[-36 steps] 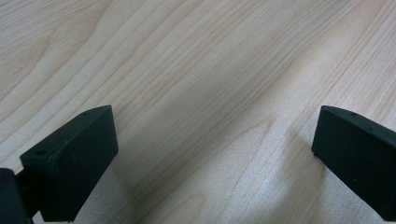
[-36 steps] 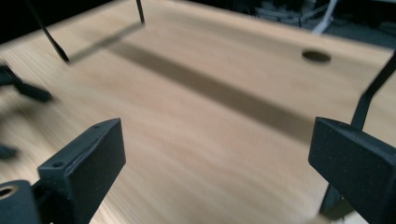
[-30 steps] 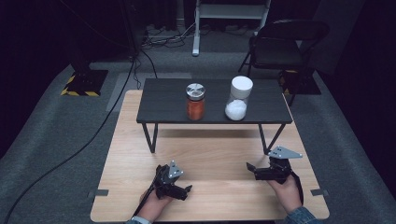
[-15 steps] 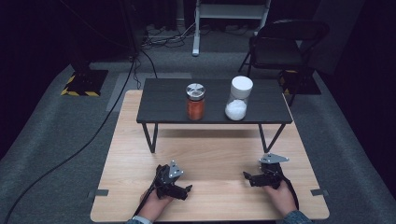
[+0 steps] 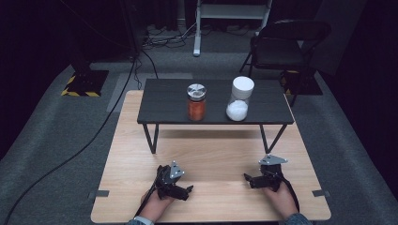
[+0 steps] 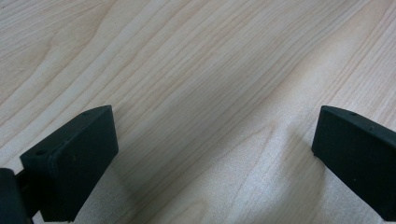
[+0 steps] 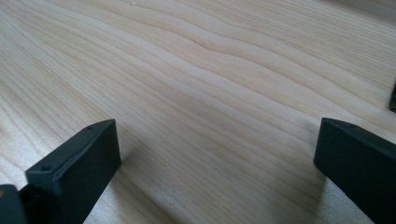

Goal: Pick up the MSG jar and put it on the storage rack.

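while both stand capped, jar (image 5: 196,102) holds orange, bottle (image 5: 240,99) perhaps white powder.

Your right gripper (image 7: 217,154) looks along its two black fingers (image 7: 77,168), which stand wide apart at the lower corners with nothing between them; they have just been opening. Beneath them lies the pale wooden counter (image 7: 210,79), its grain running slantwise. A small dark edge shows at the far right, too little to identify.

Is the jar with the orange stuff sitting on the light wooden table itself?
No, in the high view the orange jar stands on the small black shelf raised above the wooden table, beside the white-lidded jar.
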A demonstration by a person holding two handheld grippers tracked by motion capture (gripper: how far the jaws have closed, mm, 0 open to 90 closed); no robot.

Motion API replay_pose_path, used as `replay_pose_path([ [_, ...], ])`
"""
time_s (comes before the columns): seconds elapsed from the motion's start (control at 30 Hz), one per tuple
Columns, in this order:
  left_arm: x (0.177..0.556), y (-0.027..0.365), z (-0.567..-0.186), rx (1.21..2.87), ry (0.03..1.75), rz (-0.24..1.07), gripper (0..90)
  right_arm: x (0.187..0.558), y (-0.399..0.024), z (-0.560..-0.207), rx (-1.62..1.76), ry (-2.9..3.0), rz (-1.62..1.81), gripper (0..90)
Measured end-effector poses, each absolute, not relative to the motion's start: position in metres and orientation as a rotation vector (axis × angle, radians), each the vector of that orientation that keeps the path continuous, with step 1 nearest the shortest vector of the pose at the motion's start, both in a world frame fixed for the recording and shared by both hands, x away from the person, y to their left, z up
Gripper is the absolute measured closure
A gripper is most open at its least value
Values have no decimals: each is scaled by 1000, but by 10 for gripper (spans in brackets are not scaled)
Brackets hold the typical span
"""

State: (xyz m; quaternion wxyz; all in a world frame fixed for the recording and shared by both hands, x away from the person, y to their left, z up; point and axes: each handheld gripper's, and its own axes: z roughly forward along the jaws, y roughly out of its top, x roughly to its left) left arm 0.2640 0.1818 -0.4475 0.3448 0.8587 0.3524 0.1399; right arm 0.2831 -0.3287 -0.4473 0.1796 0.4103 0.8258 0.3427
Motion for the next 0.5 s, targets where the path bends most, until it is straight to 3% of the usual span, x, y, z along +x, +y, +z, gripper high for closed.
replay_pose_path([
  [0.5,264,182,-448,2228,918,363,1,285,-329,-447,1153,2341,975,0],
])
